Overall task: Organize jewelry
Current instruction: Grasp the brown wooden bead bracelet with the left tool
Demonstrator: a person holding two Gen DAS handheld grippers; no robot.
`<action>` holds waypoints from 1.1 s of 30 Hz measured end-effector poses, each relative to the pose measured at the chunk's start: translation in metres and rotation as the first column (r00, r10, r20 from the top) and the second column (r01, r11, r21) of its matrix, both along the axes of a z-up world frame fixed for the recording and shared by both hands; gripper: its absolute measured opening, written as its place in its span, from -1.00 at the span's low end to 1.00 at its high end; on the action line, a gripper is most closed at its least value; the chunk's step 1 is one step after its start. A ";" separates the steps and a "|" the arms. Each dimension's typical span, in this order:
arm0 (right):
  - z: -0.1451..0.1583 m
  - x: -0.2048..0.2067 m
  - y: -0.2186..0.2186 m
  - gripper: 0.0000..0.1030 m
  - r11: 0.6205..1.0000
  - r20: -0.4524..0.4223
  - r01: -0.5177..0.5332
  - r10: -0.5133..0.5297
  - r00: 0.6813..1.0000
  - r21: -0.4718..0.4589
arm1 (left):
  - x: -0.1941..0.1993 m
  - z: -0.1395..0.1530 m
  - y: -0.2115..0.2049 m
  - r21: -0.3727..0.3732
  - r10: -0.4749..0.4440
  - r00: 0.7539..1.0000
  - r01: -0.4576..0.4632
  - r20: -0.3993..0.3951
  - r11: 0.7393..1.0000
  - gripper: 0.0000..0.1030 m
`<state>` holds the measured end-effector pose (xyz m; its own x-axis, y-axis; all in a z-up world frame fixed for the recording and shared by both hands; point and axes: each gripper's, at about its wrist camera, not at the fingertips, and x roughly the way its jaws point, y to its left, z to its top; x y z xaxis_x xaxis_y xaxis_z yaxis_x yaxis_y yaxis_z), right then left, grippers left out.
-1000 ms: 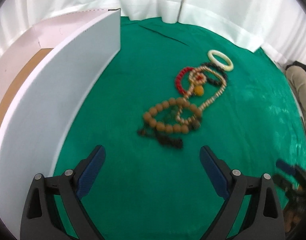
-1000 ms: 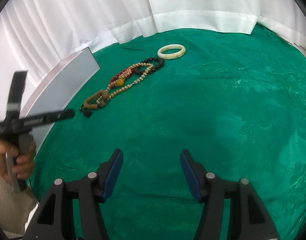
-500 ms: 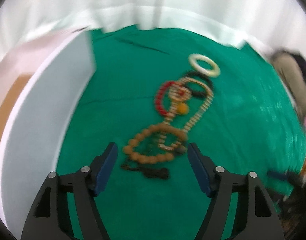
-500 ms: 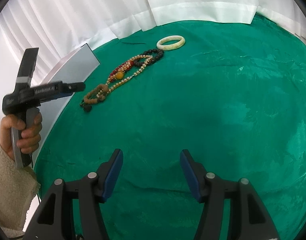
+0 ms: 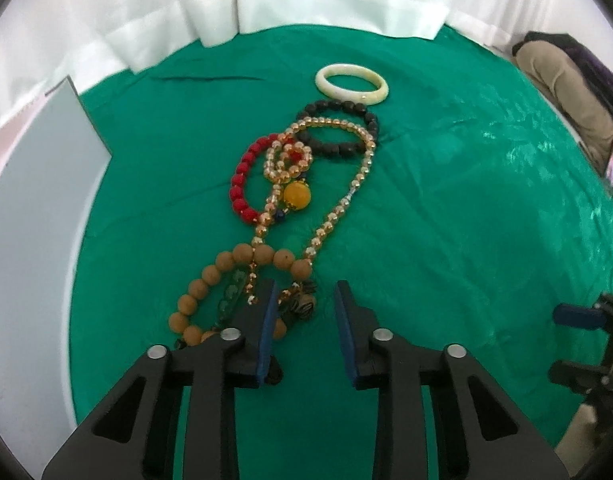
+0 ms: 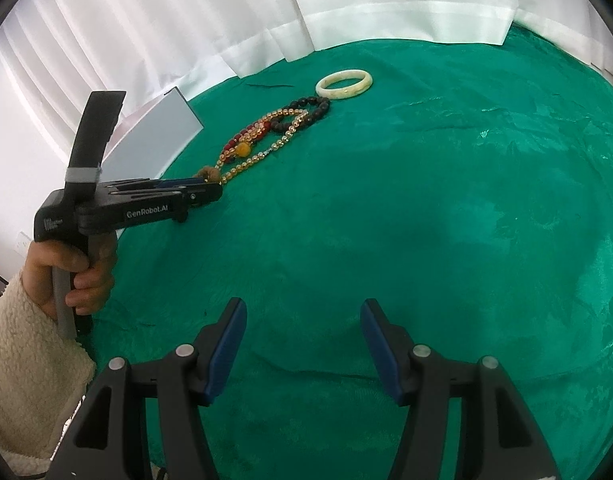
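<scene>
A heap of jewelry lies on the green cloth (image 5: 446,240): a cream bangle (image 5: 351,88) farthest, then a black bead bracelet (image 5: 338,128), a red bead bracelet (image 5: 242,184), a long gold bead necklace (image 5: 338,212) with a yellow ball (image 5: 297,197), and nearest a brown wooden bead bracelet (image 5: 210,276). My left gripper (image 5: 304,296) is over the wooden bracelet's near end with its jaws closing. A dark carved bead (image 5: 302,308) sits between the pads, which do not press on it. My right gripper (image 6: 302,312) hovers open over bare cloth, nothing between its fingers.
A white box (image 5: 34,200) stands along the left of the cloth, close to the beads. White curtains (image 6: 386,8) ring the back. A hand in a fleece sleeve (image 6: 26,340) holds the left gripper (image 6: 210,192). A person in tan clothing (image 5: 566,80) sits at far right.
The left gripper moved forward onto the near end of the bead heap and rolled, and its jaws narrowed a lot. The right gripper stayed put.
</scene>
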<state>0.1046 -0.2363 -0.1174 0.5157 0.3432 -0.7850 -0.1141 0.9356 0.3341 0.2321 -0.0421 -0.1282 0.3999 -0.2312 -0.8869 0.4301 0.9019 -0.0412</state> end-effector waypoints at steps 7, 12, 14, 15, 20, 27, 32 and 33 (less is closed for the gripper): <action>0.001 0.001 0.003 0.18 1.000 -0.003 -0.004 0.004 1.000 0.006 | 0.021 -0.004 -0.004 -0.026 0.064 0.996 -0.066 -0.054 0.998 -0.11; 0.003 -0.003 0.003 0.18 1.000 0.006 -0.009 0.009 1.000 0.000 | 0.027 -0.008 -0.007 -0.038 0.120 0.990 -0.122 -0.069 0.992 -0.72; 0.002 -0.004 0.001 0.18 1.000 0.002 -0.004 0.004 1.000 0.002 | 0.028 -0.008 -0.001 -0.087 0.139 0.985 -0.149 -0.105 0.985 -0.81; 0.001 -0.004 0.000 0.18 1.000 -0.001 -0.003 0.003 1.000 0.004 | 0.028 -0.008 0.002 -0.106 0.153 0.981 -0.166 -0.115 0.980 -0.81; -0.002 -0.004 0.000 0.18 1.000 -0.008 -0.002 0.002 1.000 0.009 | 0.015 0.006 0.028 -0.231 0.205 0.971 -0.229 -0.125 0.946 -0.82; 0.000 -0.005 0.003 0.18 1.000 -0.005 -0.014 0.014 1.000 0.011 | -0.006 0.046 0.058 -0.330 0.251 0.965 -0.260 -0.071 0.907 -0.82; 0.005 -0.009 0.006 0.18 1.000 0.005 -0.027 0.027 1.000 0.004 | -0.020 0.075 0.078 -0.412 0.281 0.959 -0.274 -0.045 0.869 -0.82; 0.006 -0.009 0.007 0.18 1.000 0.005 -0.029 0.029 1.000 0.003 | -0.023 0.079 0.082 -0.425 0.287 0.957 -0.278 -0.044 0.861 -0.82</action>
<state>0.0954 -0.2289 -0.1118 0.5097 0.3602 -0.7813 -0.1427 0.9309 0.3361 0.2093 0.0398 -0.0494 0.5213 -0.4561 -0.7213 0.1640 0.8830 -0.4398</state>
